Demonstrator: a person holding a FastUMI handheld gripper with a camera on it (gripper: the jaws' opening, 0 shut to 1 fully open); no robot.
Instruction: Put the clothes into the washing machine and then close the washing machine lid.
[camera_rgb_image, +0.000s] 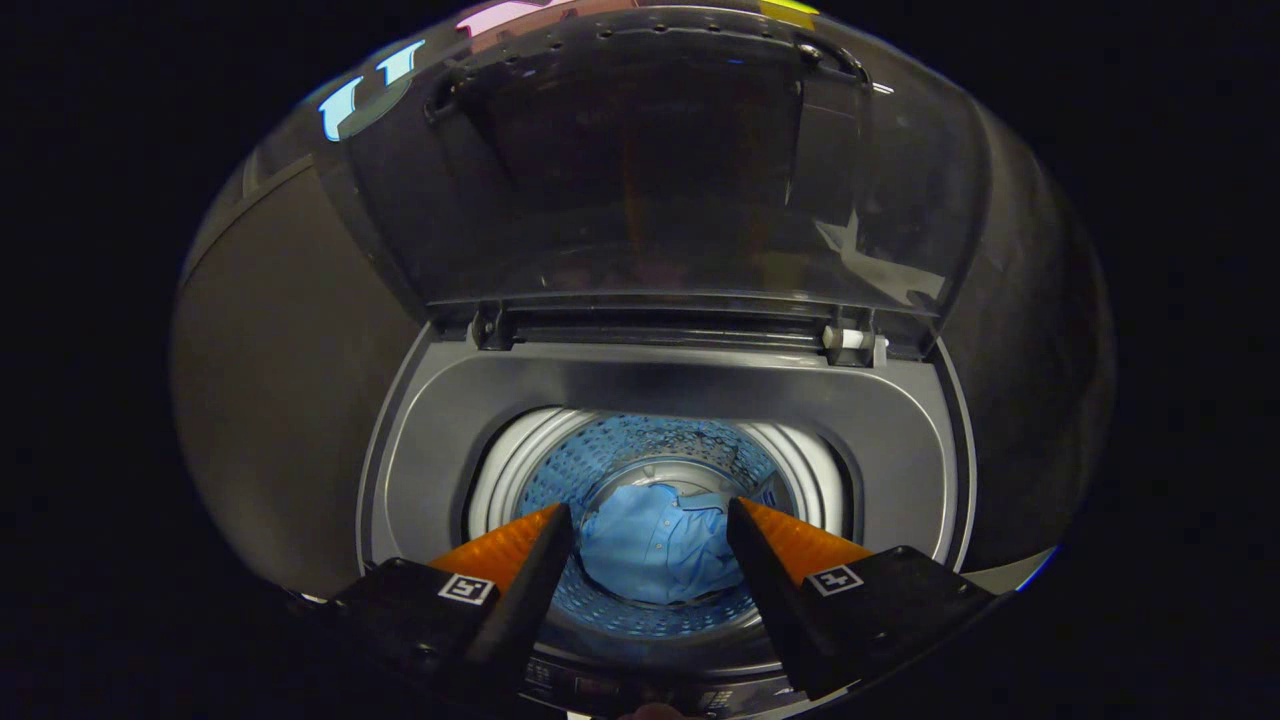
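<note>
- Gripper (650, 525) sits above the front rim of the washing machine (900, 440), looking down into it; I see the jaws spread wide apart with nothing held between them.
- Clothes: one light blue shirt (655, 545) lies crumpled at the bottom of the drum (560, 470), seen in the gap between the two fingers and well below them, touching neither.
- Drum wall is perforated and shows a bluish tint around the shirt.
- Lid (650, 170) stands raised, hinged at the far side of the opening, transparent and dark.
- Hinges (490, 325) are visible at both far corners of the opening.
- Control panel (620, 690) lies just under the fingers at the near edge.
</note>
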